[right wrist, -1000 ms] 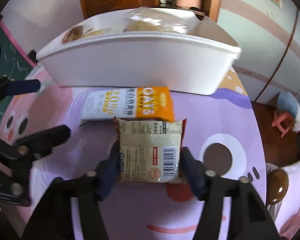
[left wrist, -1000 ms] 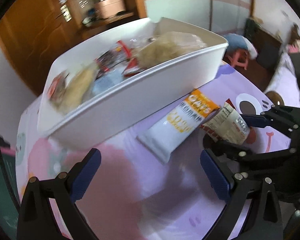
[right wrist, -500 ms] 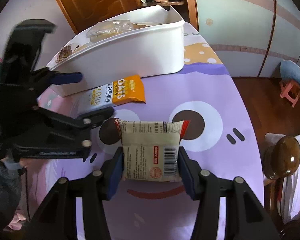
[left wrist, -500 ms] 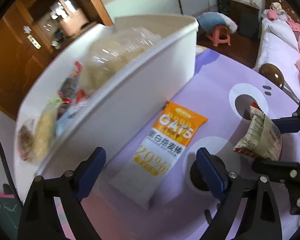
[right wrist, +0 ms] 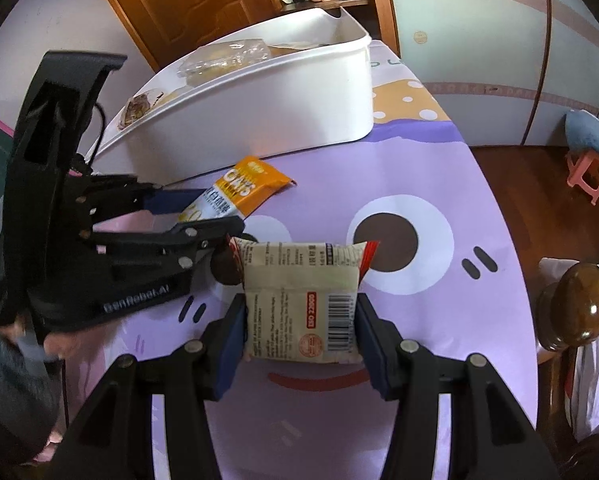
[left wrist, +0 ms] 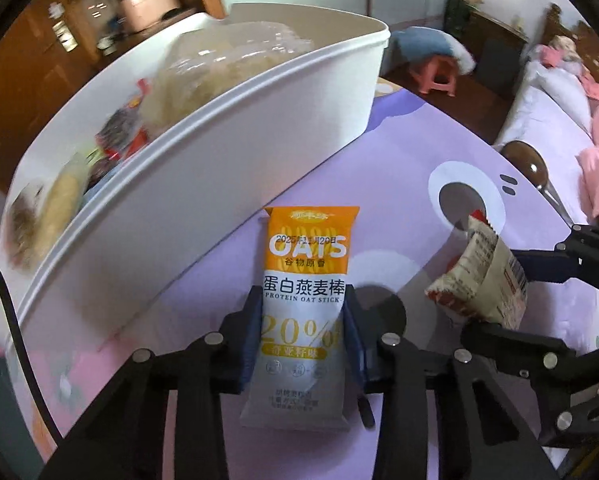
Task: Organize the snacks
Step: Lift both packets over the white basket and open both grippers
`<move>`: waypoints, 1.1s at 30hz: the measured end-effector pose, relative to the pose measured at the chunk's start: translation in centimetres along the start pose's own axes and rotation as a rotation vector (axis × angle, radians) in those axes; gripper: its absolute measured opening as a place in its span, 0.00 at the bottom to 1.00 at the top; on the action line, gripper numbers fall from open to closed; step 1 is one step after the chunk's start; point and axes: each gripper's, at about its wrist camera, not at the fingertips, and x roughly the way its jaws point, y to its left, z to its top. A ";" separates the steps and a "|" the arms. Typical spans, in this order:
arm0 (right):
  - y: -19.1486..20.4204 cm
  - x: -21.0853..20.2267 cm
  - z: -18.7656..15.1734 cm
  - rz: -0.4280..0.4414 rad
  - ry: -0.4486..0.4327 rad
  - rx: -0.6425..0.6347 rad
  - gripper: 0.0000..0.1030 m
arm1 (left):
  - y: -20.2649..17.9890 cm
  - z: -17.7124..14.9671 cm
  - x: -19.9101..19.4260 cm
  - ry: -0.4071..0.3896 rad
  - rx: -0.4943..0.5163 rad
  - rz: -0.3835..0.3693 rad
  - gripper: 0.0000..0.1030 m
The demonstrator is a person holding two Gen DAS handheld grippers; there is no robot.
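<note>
1. Left wrist view: the left gripper (left wrist: 302, 336) has just been closing, and its blue pads now press both long sides of the orange-and-white oat-stick wrapper (left wrist: 302, 300), which lies flat on the desk (left wrist: 439, 140), a lilac cartoon-face cloth over it.
2. Just ahead and to the left of that gripper stands the long white plastic tub (left wrist: 219, 152), holding several wrapped snacks; the wrapper's orange end nearly reaches its wall.
3. Right wrist view: the right gripper (right wrist: 301, 332), its jaws partly closed, clamps the beige square snack packet with red edges and a barcode (right wrist: 301, 300), lifted clear of the desk.
4. To its left sits the left gripper's black frame (right wrist: 99, 240); the tub lies beyond both.
</note>
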 end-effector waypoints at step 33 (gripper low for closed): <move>13.2 -17.2 17.3 -0.022 -0.506 -0.279 0.52 | 14.3 5.0 -26.6 -0.408 -0.374 0.264 0.37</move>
